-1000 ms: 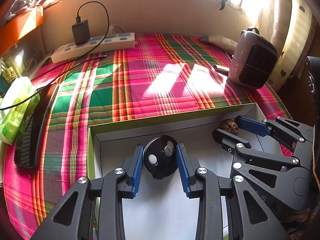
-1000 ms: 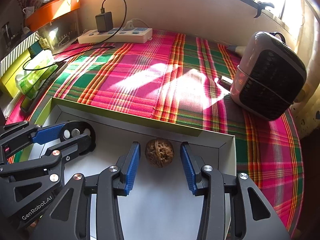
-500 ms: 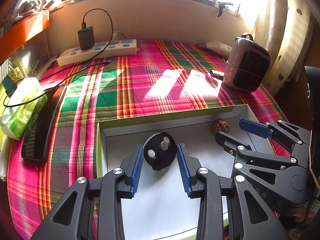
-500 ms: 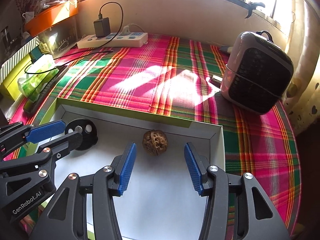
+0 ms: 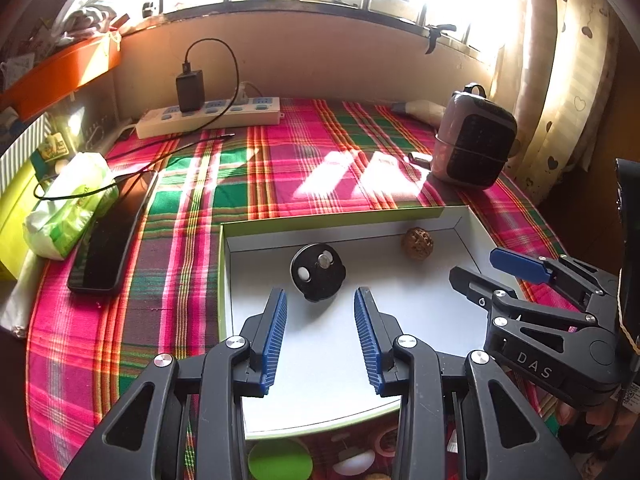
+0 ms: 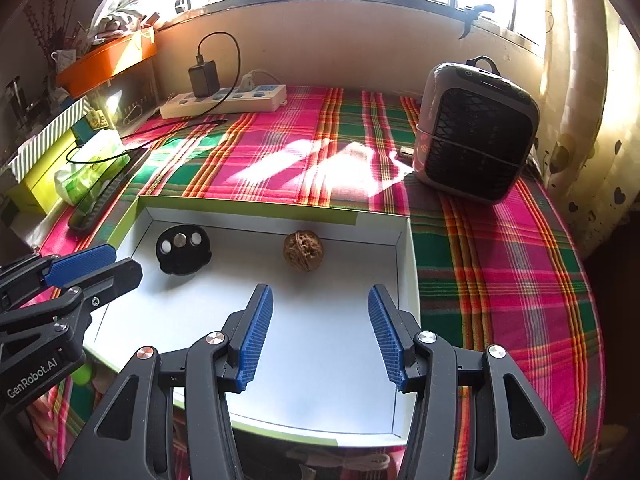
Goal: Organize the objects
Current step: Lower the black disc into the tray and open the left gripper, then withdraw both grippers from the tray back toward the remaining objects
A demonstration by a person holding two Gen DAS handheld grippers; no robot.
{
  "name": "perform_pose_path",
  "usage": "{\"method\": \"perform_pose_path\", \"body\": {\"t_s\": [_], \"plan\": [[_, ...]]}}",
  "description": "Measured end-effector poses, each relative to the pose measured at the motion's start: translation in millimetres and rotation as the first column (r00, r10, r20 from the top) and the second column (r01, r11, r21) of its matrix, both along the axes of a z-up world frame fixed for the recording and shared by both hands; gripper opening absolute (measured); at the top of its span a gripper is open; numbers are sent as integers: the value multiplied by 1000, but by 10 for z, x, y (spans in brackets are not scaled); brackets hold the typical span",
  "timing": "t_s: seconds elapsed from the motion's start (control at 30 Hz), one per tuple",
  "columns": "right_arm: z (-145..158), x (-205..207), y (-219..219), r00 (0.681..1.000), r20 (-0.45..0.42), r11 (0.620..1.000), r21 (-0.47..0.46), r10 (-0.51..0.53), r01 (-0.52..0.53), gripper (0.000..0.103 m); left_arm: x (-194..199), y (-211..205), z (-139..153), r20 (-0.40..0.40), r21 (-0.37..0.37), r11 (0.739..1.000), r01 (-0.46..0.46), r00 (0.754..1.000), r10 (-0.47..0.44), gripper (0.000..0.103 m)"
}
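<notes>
Inside the white box lid [image 5: 472, 224] on the plaid-covered bench [image 5: 192, 216], the walnut [image 6: 303, 250] and black disc [image 5: 318, 272] (two pale buttons showing) lie apart, my left claw [image 5: 320, 312] and right claw [image 6: 320, 316] both spread, holding nothing.

Left tool [image 5: 320, 312] gapes above the tray [image 5: 400, 368], black disc [image 5: 318, 271] ahead.

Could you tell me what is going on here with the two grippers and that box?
A person holds a two-finger gripper in each hand over a shallow white box on a plaid cloth. Both grippers are open and hold nothing. The left gripper points at a black disc lying in the box, the right gripper at a walnut near the far wall. Both things lie free, ahead of the fingertips.
</notes>
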State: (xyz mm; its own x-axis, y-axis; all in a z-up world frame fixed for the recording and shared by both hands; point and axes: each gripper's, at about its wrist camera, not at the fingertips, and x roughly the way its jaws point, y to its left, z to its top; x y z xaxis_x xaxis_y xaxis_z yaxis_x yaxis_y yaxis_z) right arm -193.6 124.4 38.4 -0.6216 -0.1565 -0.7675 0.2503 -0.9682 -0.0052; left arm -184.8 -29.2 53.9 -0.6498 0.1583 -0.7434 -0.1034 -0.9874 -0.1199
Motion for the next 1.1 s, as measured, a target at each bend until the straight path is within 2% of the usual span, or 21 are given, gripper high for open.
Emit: {"method": "perform_pose_path", "body": {"t_s": [0.17,0.3,0.63,1.1], "plan": [[27,153,70,1000,-21,1000,-8,-16,16,51,154,-35,8,-9,5,1000,-9,1000,9,33],[88,298,142,999,-45,999,-29,-23,22,51,290,-33,23,-33,-24,1000,-16,999,15,33],[149,706,217,993,-115,999,-46,-3,-2,51,637,-151,61,-68,4,999,-44,997,44,33],[7,1124,234,991,-121,996,-70,54,-63,51,986,-331,-110,-37,53,998,-46,998,48,34]]}}
